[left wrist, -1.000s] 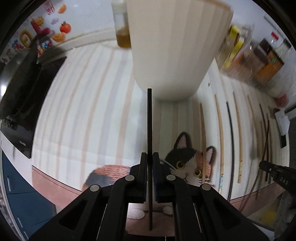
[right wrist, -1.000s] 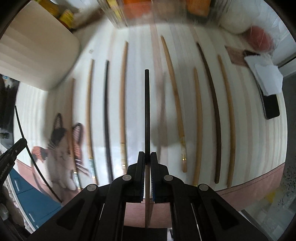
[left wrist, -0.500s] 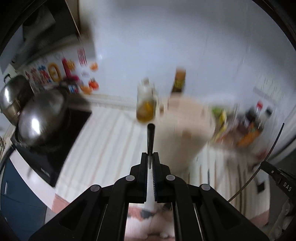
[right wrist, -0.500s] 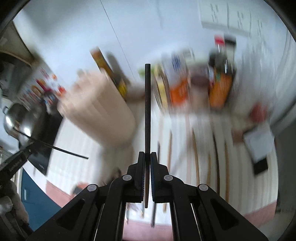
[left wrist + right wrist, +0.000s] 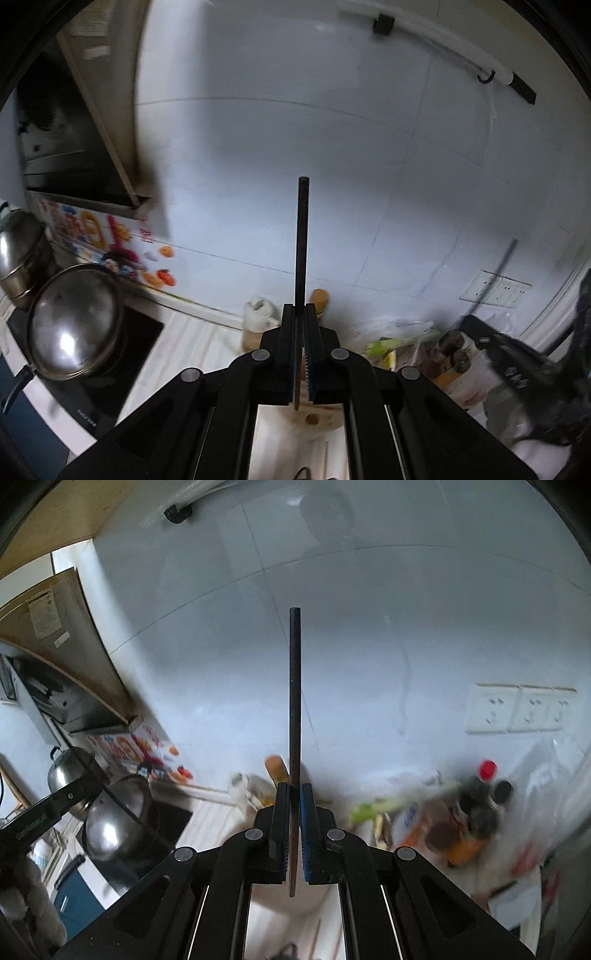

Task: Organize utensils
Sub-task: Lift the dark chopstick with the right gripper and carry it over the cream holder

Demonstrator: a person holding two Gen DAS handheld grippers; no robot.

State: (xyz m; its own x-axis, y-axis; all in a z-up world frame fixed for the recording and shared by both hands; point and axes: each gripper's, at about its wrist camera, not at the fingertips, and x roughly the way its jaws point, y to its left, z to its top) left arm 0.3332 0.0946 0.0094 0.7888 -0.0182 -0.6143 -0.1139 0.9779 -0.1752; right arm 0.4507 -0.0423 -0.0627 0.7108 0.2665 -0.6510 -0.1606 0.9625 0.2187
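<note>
I judge this the carry step: each chopstick is upright and must next be lowered tip-first into the cream cylindrical utensil holder (image 5: 314, 413) below the jaws; its contents are hidden. My left gripper (image 5: 303, 354) pinches a thin black chopstick (image 5: 302, 240); my right gripper (image 5: 293, 830) pinches a dark chopstick (image 5: 294, 686).

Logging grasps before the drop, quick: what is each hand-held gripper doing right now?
Left hand-held gripper: closed on a thin black chopstick.
Right hand-held gripper: closed on a thin dark chopstick.
</note>
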